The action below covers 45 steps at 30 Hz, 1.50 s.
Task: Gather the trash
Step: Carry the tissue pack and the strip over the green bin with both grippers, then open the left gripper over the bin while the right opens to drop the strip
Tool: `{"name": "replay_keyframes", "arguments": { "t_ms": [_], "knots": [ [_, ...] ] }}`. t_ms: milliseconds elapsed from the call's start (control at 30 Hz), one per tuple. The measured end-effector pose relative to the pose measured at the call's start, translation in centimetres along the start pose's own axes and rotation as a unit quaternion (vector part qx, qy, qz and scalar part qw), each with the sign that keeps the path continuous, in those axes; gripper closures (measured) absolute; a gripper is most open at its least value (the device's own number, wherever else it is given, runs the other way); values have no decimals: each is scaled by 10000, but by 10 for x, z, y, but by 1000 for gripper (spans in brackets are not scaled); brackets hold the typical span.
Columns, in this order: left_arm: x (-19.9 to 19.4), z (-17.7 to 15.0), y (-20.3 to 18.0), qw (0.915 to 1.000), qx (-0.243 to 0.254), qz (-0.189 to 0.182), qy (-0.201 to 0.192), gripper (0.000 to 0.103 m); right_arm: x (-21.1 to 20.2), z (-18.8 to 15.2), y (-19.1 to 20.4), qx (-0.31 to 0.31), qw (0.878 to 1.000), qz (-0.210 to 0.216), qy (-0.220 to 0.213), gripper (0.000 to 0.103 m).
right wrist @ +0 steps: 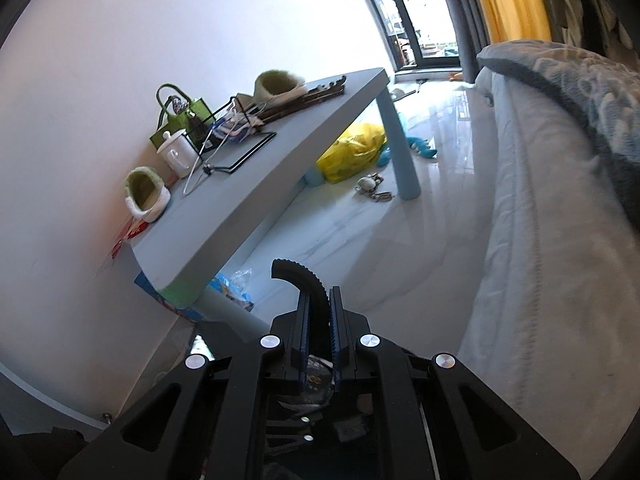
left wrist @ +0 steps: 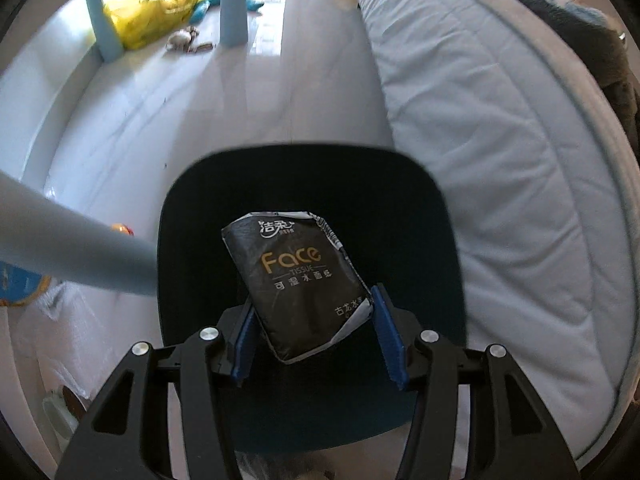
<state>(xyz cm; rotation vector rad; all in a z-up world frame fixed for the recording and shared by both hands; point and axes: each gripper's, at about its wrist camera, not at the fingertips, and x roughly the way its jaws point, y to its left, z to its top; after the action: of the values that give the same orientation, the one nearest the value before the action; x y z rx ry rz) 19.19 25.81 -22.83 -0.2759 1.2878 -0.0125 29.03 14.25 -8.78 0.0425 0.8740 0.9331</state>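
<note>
Tissue pack (left wrist: 298, 284), black and crumpled, sits pinched between the blue pads of the left gripper (left wrist: 316, 336), tilted, directly over the dark open bin (left wrist: 420, 216). In the left wrist view the bin's rim lies just beside the mattress (left wrist: 500, 160) on the right, and a pale table leg (left wrist: 72, 252) crosses its left edge; bare white floor (left wrist: 208, 120) stretches ahead to a yellow bag (left wrist: 156, 16). The bin's near edge is cut off by the gripper body.

In the right wrist view the right gripper (right wrist: 319, 320) has its fingers pressed onto a black toothed handle (right wrist: 304, 280); what the handle belongs to is hidden below. A blue table (right wrist: 256, 184) stands left, the mattress (right wrist: 540, 240) right, with open floor between.
</note>
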Motion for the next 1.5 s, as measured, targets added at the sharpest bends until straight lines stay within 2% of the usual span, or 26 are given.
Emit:
{"name": "replay_keyframes", "arguments": {
  "t_ms": [67,100,133,300,500,800,1000,1300,1500],
  "knots": [
    [6,-5,4,9999,3,-46,117,39,9,1,6,-12,10000,-4,57,94],
    [8,-7,5,9998,8,-61,174,31,11,-1,6,-8,10000,-6,77,94],
    [9,-9,7,9998,27,-41,191,29,15,-1,7,1,9999,-12,113,94],
    [2,-14,20,9998,9,46,181,27,33,-3,8,26,9997,-32,255,94],
    [-28,-14,39,9997,-129,94,-175,27,56,-12,11,-35,9985,-171,516,94],
    [-80,-4,51,9957,-242,42,-890,36,104,-32,13,-149,9933,-358,1089,94],
    [-108,2,54,9905,-329,196,-1323,46,134,-47,10,5,9879,-408,1495,94],
    [-144,14,48,9804,-337,19,-1940,60,170,-80,6,-158,9728,-695,2203,94],
    [-170,17,34,9734,-199,-86,-2282,60,181,-99,8,-231,9644,-706,2536,93]
  ]
}}
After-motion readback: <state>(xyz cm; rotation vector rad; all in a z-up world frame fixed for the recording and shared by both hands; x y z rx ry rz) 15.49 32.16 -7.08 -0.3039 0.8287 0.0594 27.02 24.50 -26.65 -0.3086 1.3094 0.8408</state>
